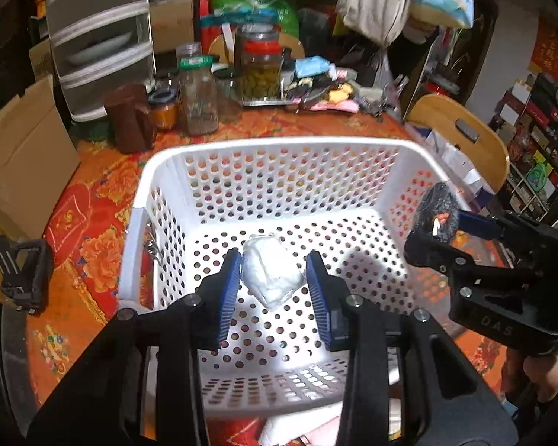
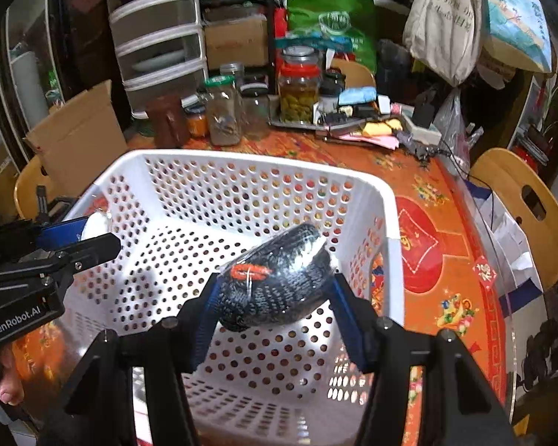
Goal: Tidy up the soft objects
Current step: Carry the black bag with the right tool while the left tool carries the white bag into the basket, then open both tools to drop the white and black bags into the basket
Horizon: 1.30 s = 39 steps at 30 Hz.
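A white perforated basket (image 1: 279, 145) stands on the orange floral table; it also shows in the right wrist view (image 2: 241, 163). My left gripper (image 1: 273, 278) hangs over the basket, jaws apart, with a white soft bundle in clear wrap (image 1: 271, 275) between the blue pads, touching the left pad only. The bundle's edge shows in the right wrist view (image 2: 95, 223). My right gripper (image 2: 275, 290) is shut on a dark knitted item with an orange patch (image 2: 279, 282), held over the basket's right side. That item shows in the left wrist view (image 1: 435, 212).
Glass jars (image 1: 199, 96), a metal tray with small items (image 1: 316, 93) and a drawer unit (image 1: 100, 37) crowd the table's far side. A cardboard box (image 1: 22, 160) stands at the left. A wooden chair (image 1: 461, 137) is at the right.
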Tool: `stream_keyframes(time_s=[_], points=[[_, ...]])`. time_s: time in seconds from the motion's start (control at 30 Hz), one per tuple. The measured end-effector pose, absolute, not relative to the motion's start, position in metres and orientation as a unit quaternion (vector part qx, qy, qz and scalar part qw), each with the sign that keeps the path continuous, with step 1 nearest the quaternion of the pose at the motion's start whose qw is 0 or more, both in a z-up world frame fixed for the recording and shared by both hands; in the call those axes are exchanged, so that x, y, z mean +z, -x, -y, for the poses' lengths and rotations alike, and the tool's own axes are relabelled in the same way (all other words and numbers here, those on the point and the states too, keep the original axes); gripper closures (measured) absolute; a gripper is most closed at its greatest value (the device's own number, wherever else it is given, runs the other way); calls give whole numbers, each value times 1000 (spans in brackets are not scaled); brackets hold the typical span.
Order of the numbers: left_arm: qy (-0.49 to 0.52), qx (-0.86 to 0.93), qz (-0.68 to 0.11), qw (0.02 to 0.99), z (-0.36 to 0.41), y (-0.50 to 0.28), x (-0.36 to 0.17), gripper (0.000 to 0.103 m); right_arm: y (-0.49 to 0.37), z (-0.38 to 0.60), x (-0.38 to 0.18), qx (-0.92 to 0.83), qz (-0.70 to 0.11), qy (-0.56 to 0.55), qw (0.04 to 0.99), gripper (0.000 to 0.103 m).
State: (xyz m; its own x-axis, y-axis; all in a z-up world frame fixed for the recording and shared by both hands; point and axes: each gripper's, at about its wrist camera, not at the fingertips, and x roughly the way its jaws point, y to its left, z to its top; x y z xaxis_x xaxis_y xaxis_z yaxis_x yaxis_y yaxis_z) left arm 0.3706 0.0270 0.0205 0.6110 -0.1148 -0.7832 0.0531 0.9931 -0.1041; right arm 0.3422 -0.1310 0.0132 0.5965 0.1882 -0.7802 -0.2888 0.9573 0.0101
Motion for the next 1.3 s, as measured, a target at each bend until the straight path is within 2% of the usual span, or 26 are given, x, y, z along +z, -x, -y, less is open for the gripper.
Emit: stream_keyframes(time_s=[0.27,0.73,0.8,0.83,0.87,0.97,1.13,1.23,1.3], points=[[26,-40,-470,881,-21,-392,-5,69,-361,125,-9,132,-463,68,874,45],[26,-31,-486,873,-24,-397,-26,68,-364,112,-14,121,-469,104,869,45],[28,-35,-486,873,-23,-397,-26,59,-362,110,-13,119,-464,111,871,44],[27,-34,-483,875,-23,-396,-25,48,-361,110,-11,119,-462,112,872,42],[25,-31,-478,878,-23,-394,-23,38,-360,110,-10,122,-459,112,873,35],[24,-32,-463,885,-24,-388,-16,34,-354,112,-1,129,-445,109,879,14],[24,-36,-433,900,-25,-376,3,20,-343,123,15,135,-426,99,889,3],[30,-46,-412,910,-26,-364,18,7,-333,131,27,141,-410,86,897,0],[24,-43,-399,916,-25,-355,28,3,-326,137,33,145,-403,77,900,0]])
